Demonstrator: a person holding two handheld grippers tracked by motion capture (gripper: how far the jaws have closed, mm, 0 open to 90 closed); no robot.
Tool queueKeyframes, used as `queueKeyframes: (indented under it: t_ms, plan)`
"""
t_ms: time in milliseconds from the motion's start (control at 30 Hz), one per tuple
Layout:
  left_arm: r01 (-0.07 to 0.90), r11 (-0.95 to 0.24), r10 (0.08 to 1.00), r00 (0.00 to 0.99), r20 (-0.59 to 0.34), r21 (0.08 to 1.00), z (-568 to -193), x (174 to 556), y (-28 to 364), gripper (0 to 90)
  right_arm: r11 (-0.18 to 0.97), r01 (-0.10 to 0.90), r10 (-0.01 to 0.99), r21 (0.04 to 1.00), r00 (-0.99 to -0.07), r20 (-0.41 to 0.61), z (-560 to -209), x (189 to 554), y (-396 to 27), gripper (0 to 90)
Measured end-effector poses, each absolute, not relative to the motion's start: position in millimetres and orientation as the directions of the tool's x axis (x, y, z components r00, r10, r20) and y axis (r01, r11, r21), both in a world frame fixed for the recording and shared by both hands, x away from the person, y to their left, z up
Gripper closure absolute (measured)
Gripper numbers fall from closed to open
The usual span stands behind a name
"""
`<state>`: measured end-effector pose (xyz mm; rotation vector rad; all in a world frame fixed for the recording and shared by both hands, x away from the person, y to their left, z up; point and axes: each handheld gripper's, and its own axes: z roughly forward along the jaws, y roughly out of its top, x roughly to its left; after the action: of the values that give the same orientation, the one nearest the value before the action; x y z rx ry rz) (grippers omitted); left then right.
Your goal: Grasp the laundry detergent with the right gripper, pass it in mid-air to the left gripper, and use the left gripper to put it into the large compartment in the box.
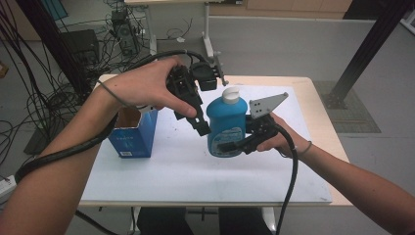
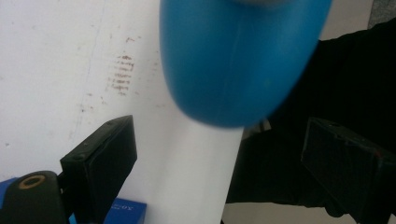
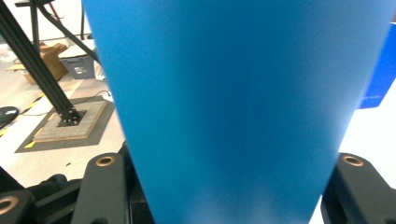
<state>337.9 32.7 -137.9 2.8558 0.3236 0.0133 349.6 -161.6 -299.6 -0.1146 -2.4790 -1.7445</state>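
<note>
Nearest, matte black right gripper (image 1: 234,145), jaws clamped on lower body of smooth blue plastic bottle (image 1: 226,128), held upright above white table (image 1: 195,171). Bottle rounded at shoulders, capped by white pump top (image 1: 230,95), glossy and curved in right gripper view. Open-topped blue cardboard box (image 1: 131,132), square-edged, standing at table's left. Left gripper (image 1: 199,125), blocky black jaws spread wide, hovering just beside bottle's shoulder, pinching nothing. Faint brown smudges (image 2: 120,74) on tabletop.

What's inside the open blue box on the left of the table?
The blue box shows a brown inner wall at its open top; nothing is visible inside, and its lower interior is hidden by its walls.
</note>
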Motion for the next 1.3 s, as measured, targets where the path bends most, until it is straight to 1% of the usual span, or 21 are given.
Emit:
queueKeyframes:
  t_ms: [267, 533, 1300]
  plan:
    - [0.203, -0.939, 0.204, 0.979, -0.024, 0.279, -138.9, 336.9, 28.0, 10.6, 0.331, 0.108, -0.033, 0.937, -0.992, 0.125, -296.8, 345.2, -147.2, 40.2]
    - [0.188, -0.936, 0.186, 0.982, -0.035, 0.297, -142.5, 337.4, 22.8, 10.7, 0.333, 0.103, -0.043, 0.937, -0.991, 0.124, -297.3, 343.4, -140.1, 40.2]
    - [0.182, -0.937, 0.181, 0.983, -0.031, 0.299, -141.7, 336.0, 21.3, 10.7, 0.336, 0.096, -0.037, 0.937, -0.993, 0.115, -297.9, 344.1, -140.1, 40.1]
